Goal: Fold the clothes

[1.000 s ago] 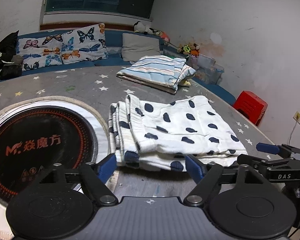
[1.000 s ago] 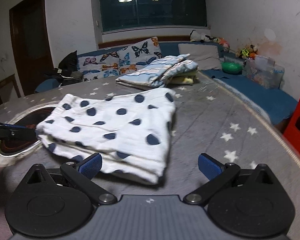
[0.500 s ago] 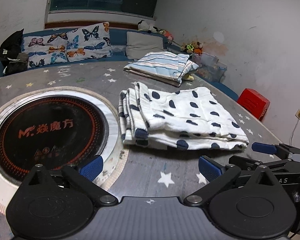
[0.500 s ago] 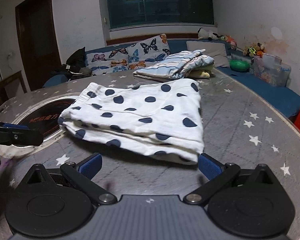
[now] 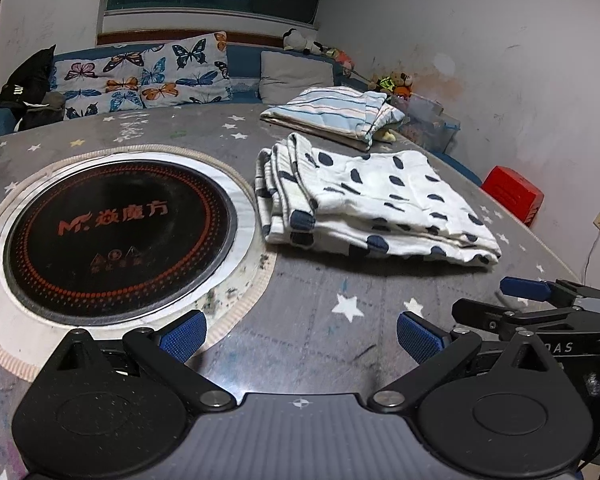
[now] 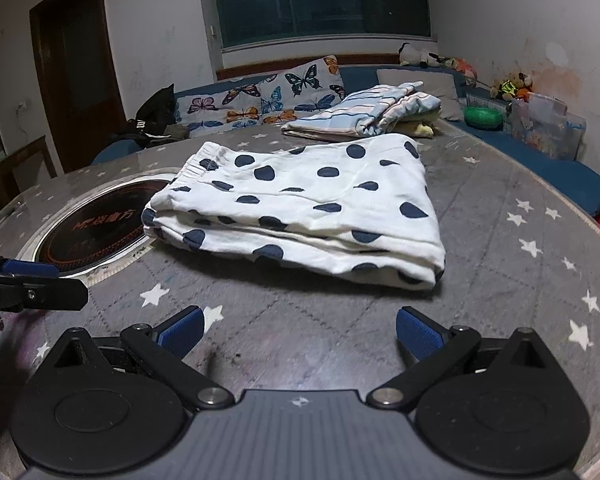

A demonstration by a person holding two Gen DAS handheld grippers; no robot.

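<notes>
- Spotted garment (image 5: 376, 204) lies folded into a flat, layered rectangle at the centre of the left wrist view, on the grey star-print table (image 5: 320, 320); in the right wrist view it fills the middle of the frame (image 6: 312, 208)
- Its stacked edges face the round black cooktop (image 5: 116, 232) set into the table at centre left; the cloth sits just beside the cooktop's pale rim, and I cannot tell if it touches
- Left tongs (image 5: 300, 334), bottom of frame: spread wide, nothing between the blue pads, clear of the cloth
- Right tongs (image 6: 298, 330), bottom of frame: also spread wide and empty, the garment's near edge well above them in the picture
- Each pair of tongs shows at the edge of the other's view, low on the table
- A second folded piece, striped (image 5: 332, 114), rests further back, upper right of centre, apart from the spotted one
- Judgement: this garment looks finished, folds compact and edges roughly aligned, with neither tool on it
- Left to do, as far as can be seen: perhaps moving it onto or beside the striped piece; no unfolded clothes show on the table, so whether more remain I cannot say
</notes>
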